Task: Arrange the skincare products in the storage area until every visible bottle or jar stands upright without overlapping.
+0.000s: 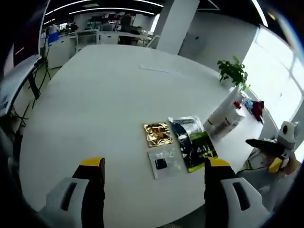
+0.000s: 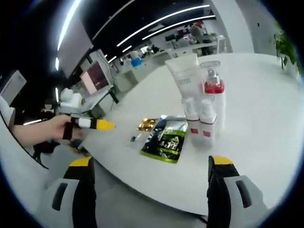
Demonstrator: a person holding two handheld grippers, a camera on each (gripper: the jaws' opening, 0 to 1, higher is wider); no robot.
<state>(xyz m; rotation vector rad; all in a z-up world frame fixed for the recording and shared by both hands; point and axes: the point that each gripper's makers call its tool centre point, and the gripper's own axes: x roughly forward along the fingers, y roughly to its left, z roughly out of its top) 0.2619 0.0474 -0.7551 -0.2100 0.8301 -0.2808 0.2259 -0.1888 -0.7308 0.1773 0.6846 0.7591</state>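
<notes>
A cluster of skincare products stands upright on the white table (image 2: 266, 109): a tall white tube (image 2: 185, 78), a spray bottle with a red collar (image 2: 214, 88) and two small white bottles (image 2: 199, 122) with red labels, touching one another. In the left gripper view the same cluster (image 1: 223, 118) is right of centre. Beside it lie flat a dark green sachet (image 1: 192, 142) (image 2: 166, 137), a gold sachet (image 1: 157, 133) (image 2: 147, 124) and a clear sachet (image 1: 164, 161). My left gripper (image 1: 156, 164) (image 2: 95, 124) is open above the near table edge. My right gripper (image 2: 152, 164) (image 1: 275, 149) is open, off the table edge.
A potted plant (image 1: 232, 71) (image 2: 287, 47) stands at the table's edge beyond the bottles. A sheet of paper (image 1: 154, 69) lies far across the table (image 1: 95, 95). Desks and a monitor (image 2: 95, 76) stand behind. A hand (image 2: 42, 130) holds the left gripper.
</notes>
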